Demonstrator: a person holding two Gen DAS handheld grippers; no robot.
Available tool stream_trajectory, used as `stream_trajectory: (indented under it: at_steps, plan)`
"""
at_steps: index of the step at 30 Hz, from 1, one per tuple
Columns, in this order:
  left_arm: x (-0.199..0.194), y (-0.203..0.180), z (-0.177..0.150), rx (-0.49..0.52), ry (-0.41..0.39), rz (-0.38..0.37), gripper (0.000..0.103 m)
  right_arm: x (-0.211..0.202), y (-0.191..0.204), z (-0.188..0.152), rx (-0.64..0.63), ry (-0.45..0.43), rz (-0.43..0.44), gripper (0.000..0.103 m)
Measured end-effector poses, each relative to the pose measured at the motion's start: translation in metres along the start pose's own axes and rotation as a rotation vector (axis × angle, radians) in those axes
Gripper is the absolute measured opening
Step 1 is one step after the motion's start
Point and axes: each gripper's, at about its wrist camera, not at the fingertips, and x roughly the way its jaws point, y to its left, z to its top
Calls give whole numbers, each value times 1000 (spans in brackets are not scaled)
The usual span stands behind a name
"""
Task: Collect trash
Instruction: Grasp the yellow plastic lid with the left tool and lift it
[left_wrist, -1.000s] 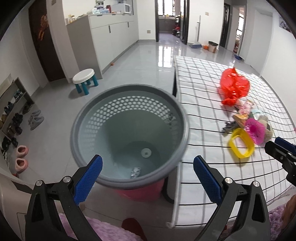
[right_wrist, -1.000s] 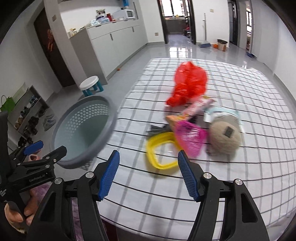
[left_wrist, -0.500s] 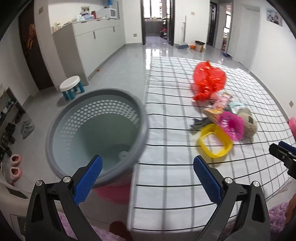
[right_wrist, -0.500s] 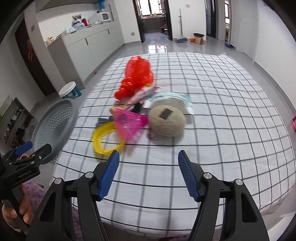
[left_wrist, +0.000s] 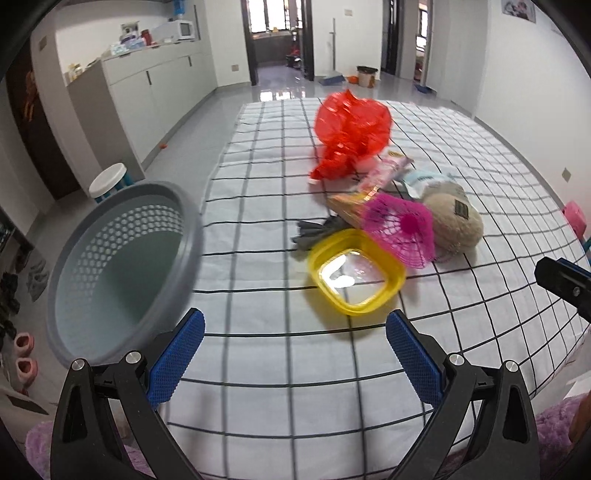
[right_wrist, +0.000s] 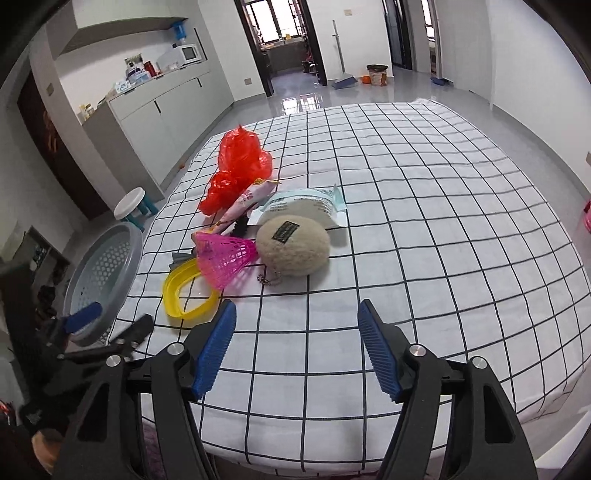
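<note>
Approach step, nothing picked yet. Right claw (right_wrist: 297, 347) opening, empty; left claw (left_wrist: 293, 363) open, empty. Trash pile (right_wrist: 258, 229) on worktop (right_wrist: 443, 221) at 11 o'clock, basket (right_wrist: 103, 273) at 9. Next: reach yellow lid (left_wrist: 356, 271), close on rim.

One grey basket (left_wrist: 122, 266), one red bag (left_wrist: 351, 129), one yellow lid (left_wrist: 356, 275), one pink shuttlecock (left_wrist: 399, 229)

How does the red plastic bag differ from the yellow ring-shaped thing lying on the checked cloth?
The red plastic bag is crumpled, thin and see-through red; the yellow ring is a smooth, rigid-looking frame with an open middle. The bag bunches up high, while the ring lies low on the checked cloth. The bag sits at the far end of the pile, the ring at the near end. Both rest on the cloth, untouched.
</note>
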Motion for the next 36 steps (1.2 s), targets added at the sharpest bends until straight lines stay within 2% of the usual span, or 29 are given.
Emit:
stream_trajectory:
  at_steps: [5, 17, 31, 36]
  plan:
    - [16, -12, 2, -5, 42, -33, 97, 3, -5, -3, 22, 18, 16, 67]
    - [48, -36, 14, -6, 85, -41, 97, 5, -20, -2, 72, 33, 60, 67]
    - [70, -33, 24, -29, 116, -9, 97, 6, -18, -2, 72, 44, 89, 68]
    - [71, -24, 22, -71, 113, -41, 97, 8, -17, -2, 73, 47, 86, 69]
